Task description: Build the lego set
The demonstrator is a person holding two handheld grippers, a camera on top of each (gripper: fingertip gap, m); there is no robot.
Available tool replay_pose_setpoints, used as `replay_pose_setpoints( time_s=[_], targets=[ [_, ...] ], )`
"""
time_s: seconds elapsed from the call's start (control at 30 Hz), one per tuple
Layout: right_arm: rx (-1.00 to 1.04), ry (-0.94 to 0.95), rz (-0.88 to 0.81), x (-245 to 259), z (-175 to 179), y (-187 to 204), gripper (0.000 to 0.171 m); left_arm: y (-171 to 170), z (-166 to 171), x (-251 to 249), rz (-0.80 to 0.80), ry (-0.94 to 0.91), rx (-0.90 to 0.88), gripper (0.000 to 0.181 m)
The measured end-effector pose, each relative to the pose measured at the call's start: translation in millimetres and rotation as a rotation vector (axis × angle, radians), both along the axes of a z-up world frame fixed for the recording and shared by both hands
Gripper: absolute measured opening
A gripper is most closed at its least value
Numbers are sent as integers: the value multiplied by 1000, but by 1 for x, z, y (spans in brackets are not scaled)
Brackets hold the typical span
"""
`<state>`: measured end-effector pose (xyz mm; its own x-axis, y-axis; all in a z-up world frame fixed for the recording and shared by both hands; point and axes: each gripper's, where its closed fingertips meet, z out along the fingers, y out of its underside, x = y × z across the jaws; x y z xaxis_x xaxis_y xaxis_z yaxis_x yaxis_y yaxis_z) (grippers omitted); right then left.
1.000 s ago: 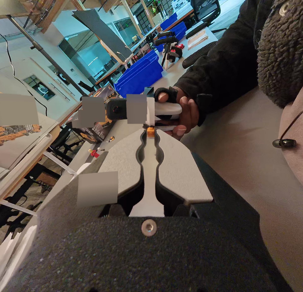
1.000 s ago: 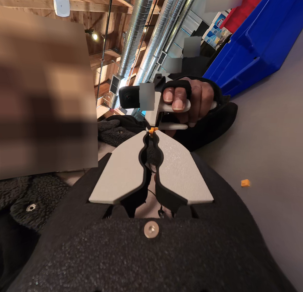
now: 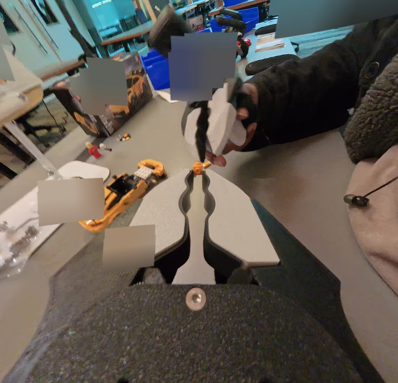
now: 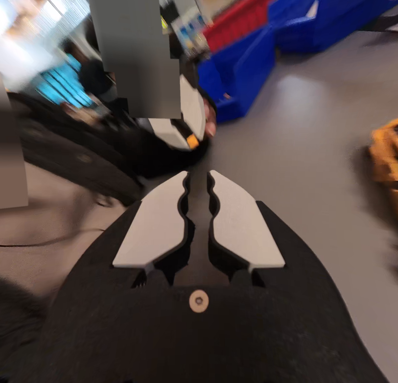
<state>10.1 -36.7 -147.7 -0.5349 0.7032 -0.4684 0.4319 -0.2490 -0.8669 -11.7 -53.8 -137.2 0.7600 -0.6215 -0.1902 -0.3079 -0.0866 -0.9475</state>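
The left gripper pinches the small orange plastic lego brick at its tips, probably to carry it to the yellow half-built lego car nearby, while the right gripper is parted and empty.

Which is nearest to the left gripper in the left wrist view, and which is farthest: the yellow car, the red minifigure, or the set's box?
1. Yellow car, just left of the left gripper.
2. Red minifigure, farther back on the left.
3. Set's box, standing behind it.
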Motion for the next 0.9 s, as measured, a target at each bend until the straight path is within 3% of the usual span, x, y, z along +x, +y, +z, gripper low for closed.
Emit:
replay_pose_setpoints(
  time_s=[0.1,0.23,0.4,0.8,0.9],
  targets=[
    [356,-89,9,0,-40,-10,14,5,-9,-15,24,-53,-69,8],
    [552,-226,100,2,-76,-31,14,7,-15,-23,26,-85,-99,8],
    [712,-314,164,-3,-94,-37,14,10,-23,-33,49,-84,-131,7],
    [782,-358,207,-8,-103,-32,7,7,-25,-30,12,-91,-137,7],
    [638,-238,161,-12,-68,-23,7,6,-21,-26,-13,-128,-128,7]
  ],
)
